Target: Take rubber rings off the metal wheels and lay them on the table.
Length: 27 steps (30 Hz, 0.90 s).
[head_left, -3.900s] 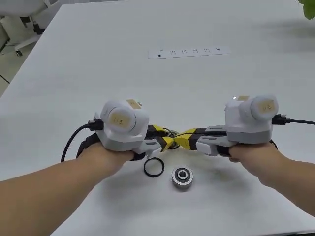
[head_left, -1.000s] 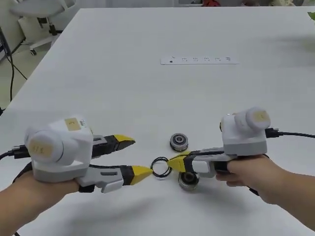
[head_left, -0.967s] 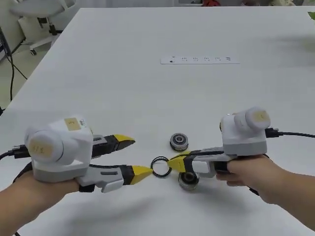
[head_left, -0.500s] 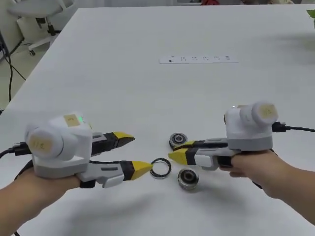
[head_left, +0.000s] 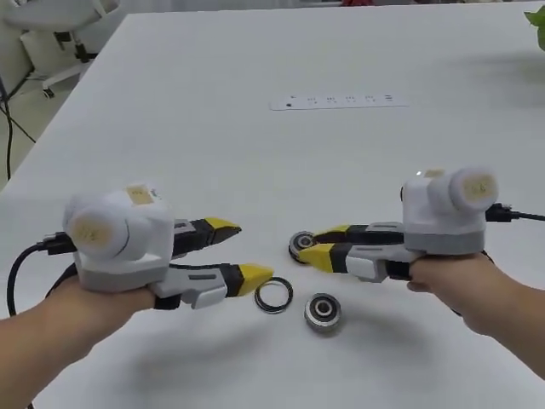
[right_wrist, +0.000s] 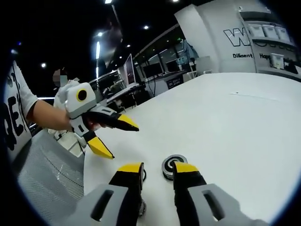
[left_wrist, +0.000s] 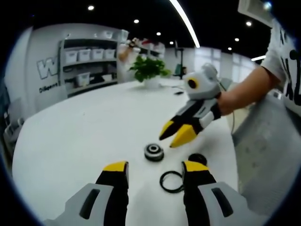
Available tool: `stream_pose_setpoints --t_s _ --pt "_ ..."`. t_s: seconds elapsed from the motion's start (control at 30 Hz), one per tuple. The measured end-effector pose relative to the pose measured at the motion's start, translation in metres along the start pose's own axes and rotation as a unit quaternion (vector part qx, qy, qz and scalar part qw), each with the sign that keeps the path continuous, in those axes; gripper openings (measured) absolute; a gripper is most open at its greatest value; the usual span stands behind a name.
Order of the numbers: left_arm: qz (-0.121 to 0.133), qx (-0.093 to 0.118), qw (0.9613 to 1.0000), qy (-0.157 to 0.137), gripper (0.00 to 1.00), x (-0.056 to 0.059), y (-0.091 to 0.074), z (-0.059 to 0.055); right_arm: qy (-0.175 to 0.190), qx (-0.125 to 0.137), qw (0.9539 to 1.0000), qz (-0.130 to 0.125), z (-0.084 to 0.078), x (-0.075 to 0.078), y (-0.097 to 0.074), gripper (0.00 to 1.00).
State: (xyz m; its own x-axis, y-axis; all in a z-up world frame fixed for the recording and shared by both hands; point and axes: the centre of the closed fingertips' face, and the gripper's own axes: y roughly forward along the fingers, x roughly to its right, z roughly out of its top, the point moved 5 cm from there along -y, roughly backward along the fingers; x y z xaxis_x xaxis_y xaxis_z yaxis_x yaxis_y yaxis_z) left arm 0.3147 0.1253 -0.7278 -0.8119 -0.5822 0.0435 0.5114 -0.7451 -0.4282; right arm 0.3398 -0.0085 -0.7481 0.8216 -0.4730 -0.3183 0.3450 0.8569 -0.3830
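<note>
1. White and matte, the desk (head_left: 255, 153) runs wide and mostly bare up the frame, with a flat white power strip (head_left: 338, 101) at upper centre and an office chair (head_left: 43, 21) in the upper left corner.
2. Low and centre, a thin black rubber ring (head_left: 273, 296) lies flat on the desk. It is a limp loop with an open middle, already where the task wants it.
3. Just right of it sits a metal wheel (head_left: 324, 311), a squat shiny disc with a dark hub. Its rim looks bare, so I'd judge that one stripped.
4. Now the second wheel (head_left: 301, 245), above the ring in the frame and darker round its edge. Its rubber is likely on, though the rim is too small to be sure.
5. From the left edge comes the left gripper (head_left: 241, 250), yellow-tipped jaws spread wide and holding nothing. Its lower tip is just beside the ring, and it looks free to steady the next wheel.
6. From the right reaches the right gripper (head_left: 324, 244), jaws parted only narrowly with nothing between them. In the right gripper view the second wheel (right_wrist: 174, 165) sits just beyond the jaws — lined up with the gap.
7. Rubber stretches and clings while a steel rim is hard and slick, so I'd expect a firm pinch on the wheel and a peel at the ring.
</note>
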Motion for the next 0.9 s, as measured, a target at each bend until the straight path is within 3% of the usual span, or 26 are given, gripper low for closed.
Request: stream_pose_setpoints --t_s 0.37,0.67,0.9 --pt "-0.002 -0.005 1.0 0.004 0.44 -0.006 0.026 0.005 -0.036 -0.018 0.9988 -0.029 -0.011 0.016 -0.001 0.22" --pt "-0.006 -0.019 0.9998 0.001 0.39 -0.003 0.041 -0.001 -0.051 -0.041 0.9974 -0.032 -0.022 0.022 0.005 0.2" --pt "-0.01 -0.027 0.9996 0.001 0.37 -0.005 0.053 -0.006 -0.053 -0.044 0.9969 -0.039 -0.024 0.023 0.009 0.18"
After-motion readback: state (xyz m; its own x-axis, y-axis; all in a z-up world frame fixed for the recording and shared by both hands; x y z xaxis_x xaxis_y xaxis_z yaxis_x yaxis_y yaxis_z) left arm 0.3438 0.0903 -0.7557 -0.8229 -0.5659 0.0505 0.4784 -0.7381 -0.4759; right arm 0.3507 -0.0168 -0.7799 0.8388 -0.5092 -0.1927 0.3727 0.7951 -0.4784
